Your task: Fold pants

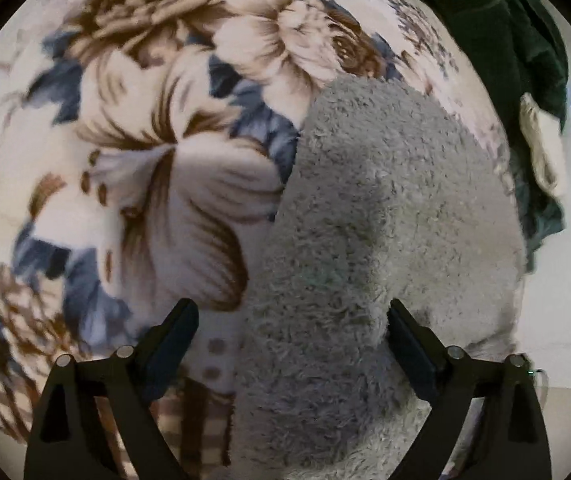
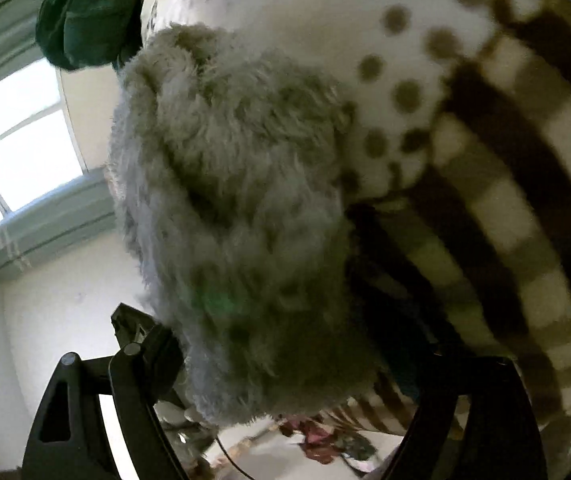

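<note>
Fuzzy grey pants (image 1: 365, 220) are lying folded on a floral blanket (image 1: 145, 120), filling the left wrist view from 6 to 1 o'clock. The left gripper (image 1: 291, 320) is hovering above, jaws spread. The right gripper (image 2: 285, 352) is pinching the pants' edge. Dark green fabric (image 1: 505, 20) is sitting at 1 o'clock.

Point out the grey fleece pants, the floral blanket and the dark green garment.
grey fleece pants (image 1: 365, 200): left wrist view, middle of the fuzzy fabric.
floral blanket (image 1: 165, 120): left wrist view, printed flower area.
dark green garment (image 1: 485, 8): left wrist view, upper folds.
</note>
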